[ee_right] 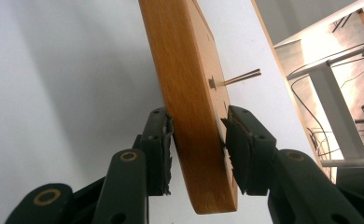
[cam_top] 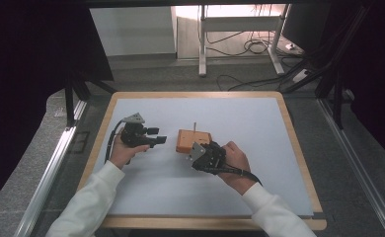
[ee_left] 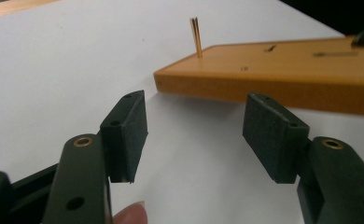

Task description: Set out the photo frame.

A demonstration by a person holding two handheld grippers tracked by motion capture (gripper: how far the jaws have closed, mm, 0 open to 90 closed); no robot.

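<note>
On the white mat of the bench (cam_top: 259, 197), a flat wooden block (cam_top: 188, 139) lies near the middle, with a thin pin (cam_top: 195, 127) standing upright from its top. Right gripper (ee_right: 196, 140) has its jaws closed on the block's near edge, one pad above, one below. Left gripper (ee_left: 194, 135) hovers just beside the block's left side, jaws apart and holding nothing. No brand, label or legible writing is visible on the block or grippers.

Orange-brown wooden block (cam_top: 193, 140) with thin tan pin (cam_top: 194, 127); white mat (cam_top: 259, 148) on tan-edged table (cam_top: 299, 158); black grippers, white sleeves (cam_top: 89, 205)
</note>
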